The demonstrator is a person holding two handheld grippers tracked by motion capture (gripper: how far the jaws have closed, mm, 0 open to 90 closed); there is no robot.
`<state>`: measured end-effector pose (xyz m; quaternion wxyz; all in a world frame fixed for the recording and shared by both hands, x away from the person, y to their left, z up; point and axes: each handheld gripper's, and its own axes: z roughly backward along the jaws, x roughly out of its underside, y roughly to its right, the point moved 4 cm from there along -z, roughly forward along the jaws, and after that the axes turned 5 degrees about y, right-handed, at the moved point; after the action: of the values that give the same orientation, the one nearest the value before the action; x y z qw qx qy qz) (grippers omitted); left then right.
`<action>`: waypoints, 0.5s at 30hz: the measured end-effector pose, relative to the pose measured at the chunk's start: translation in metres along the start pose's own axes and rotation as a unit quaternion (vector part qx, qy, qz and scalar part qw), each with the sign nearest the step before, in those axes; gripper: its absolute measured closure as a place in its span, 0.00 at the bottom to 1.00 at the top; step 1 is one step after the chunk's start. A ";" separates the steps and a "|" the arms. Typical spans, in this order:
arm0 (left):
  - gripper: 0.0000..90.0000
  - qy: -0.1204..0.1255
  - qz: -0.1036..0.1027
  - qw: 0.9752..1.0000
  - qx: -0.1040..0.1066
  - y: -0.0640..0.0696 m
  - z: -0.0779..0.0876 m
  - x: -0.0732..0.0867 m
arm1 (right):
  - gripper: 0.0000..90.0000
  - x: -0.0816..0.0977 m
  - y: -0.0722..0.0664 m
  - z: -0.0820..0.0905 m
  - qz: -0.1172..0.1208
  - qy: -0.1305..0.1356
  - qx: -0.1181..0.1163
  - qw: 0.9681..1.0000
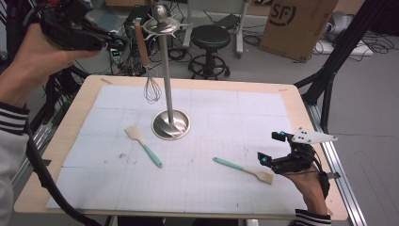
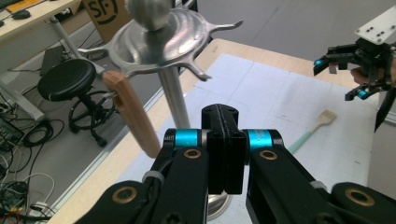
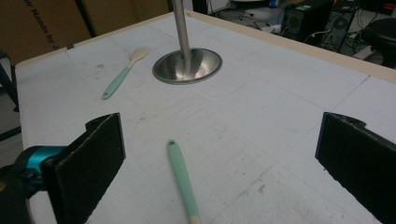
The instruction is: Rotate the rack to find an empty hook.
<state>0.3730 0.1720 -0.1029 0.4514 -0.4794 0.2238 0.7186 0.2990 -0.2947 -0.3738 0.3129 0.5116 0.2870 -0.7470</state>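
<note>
Even, soft indoor light from overhead, faint shadows on the white table [image 1: 235, 122], mild glare on the steel stand base [image 1: 171, 125], left claw [image 2: 225, 154] close and slightly soft, backgrounds a little blurred

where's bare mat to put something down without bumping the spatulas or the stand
Free: the far right mat beyond the right spatula, and the near strip between both spatulas. Crowded: around the stand base, with the left spatula beside it and the whisk hanging above.
</note>
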 end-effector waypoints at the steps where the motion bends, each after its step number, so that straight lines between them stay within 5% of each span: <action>1: 1.00 0.002 -0.003 1.000 0.002 0.002 -0.001 -0.001 | 0.00 0.000 0.000 0.000 0.000 -0.001 0.000 1.000; 8: 1.00 0.003 -0.004 1.000 0.015 0.014 -0.015 0.001 | 0.00 0.002 0.000 -0.001 0.000 -0.005 -0.001 1.000; 15: 1.00 0.010 -0.006 1.000 0.021 0.018 -0.023 -0.013 | 0.00 0.003 0.001 -0.002 0.000 -0.007 0.000 1.000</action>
<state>0.3709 0.1402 -0.1037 0.4634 -0.4785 0.2405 0.7060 0.3000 -0.2938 -0.3769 0.3151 0.5062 0.2849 -0.7505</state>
